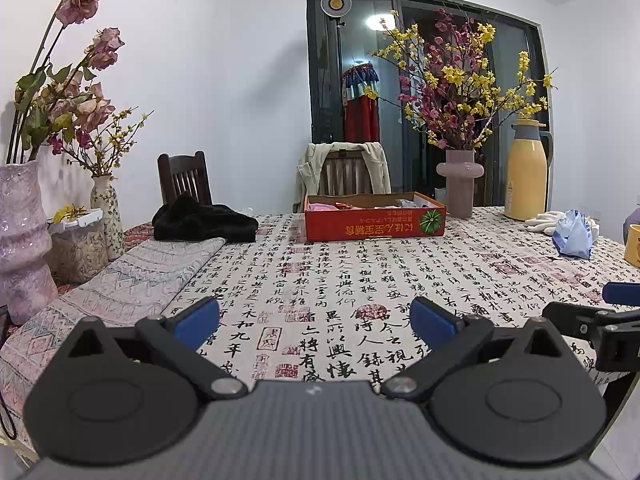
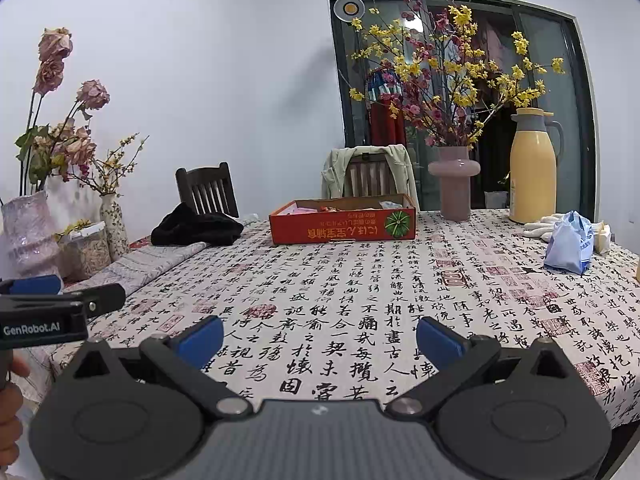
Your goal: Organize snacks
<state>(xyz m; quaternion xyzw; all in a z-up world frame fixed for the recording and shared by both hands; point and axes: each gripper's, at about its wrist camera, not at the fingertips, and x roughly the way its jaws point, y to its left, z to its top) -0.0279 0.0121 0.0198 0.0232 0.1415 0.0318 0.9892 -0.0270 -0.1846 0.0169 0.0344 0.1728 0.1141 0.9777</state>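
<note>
A shallow red cardboard box stands at the far middle of the table with several wrapped snacks inside; it also shows in the right wrist view. A light blue snack bag lies at the far right; it shows in the right wrist view too. My left gripper is open and empty above the near tablecloth. My right gripper is open and empty, level with the left one and to its right. Both are far from the box.
A black cloth lies far left. Vases with flowers and a jar stand on the left. A pink vase, a yellow thermos, white gloves and a yellow mug are at the right. Chairs stand behind.
</note>
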